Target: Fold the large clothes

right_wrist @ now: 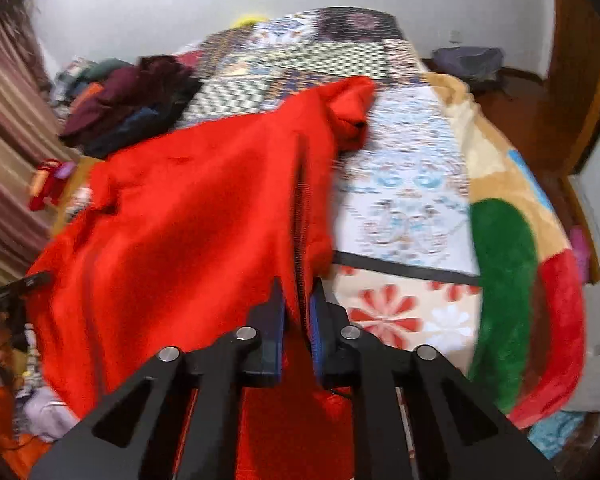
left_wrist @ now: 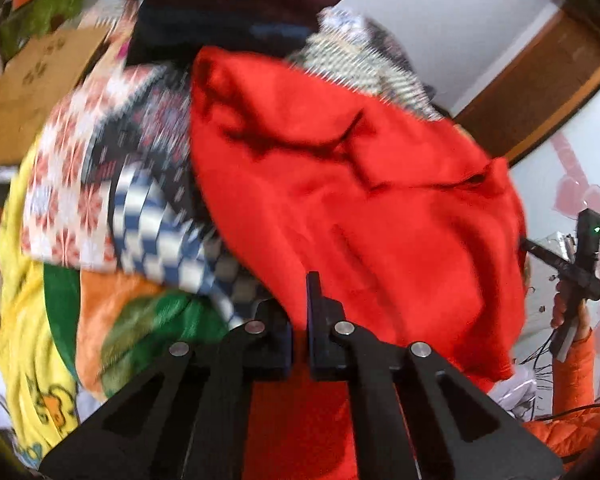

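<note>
Left wrist view: left gripper [left_wrist: 300, 320] clamped on red garment [left_wrist: 340, 184], cloth pinched betw. the two fingers, garment spreading up & right over patterned bedding [left_wrist: 100, 184]. Dark clothes pile [left_wrist: 220, 4] at far end of bed. Right gripper [left_wrist: 580, 256] seen at right edge, held by hand [left_wrist: 568, 308] w/ orange sleeve; blurred.

Right wrist view: right gripper [right_wrist: 298, 320] clamped on a red garment [right_wrist: 188, 216] edge. Garment lies across near-left part of bed [right_wrist: 412, 200], one end reaching toward bed centre. Dark clothes pile [right_wrist: 132, 96] at far-left edge.
</note>
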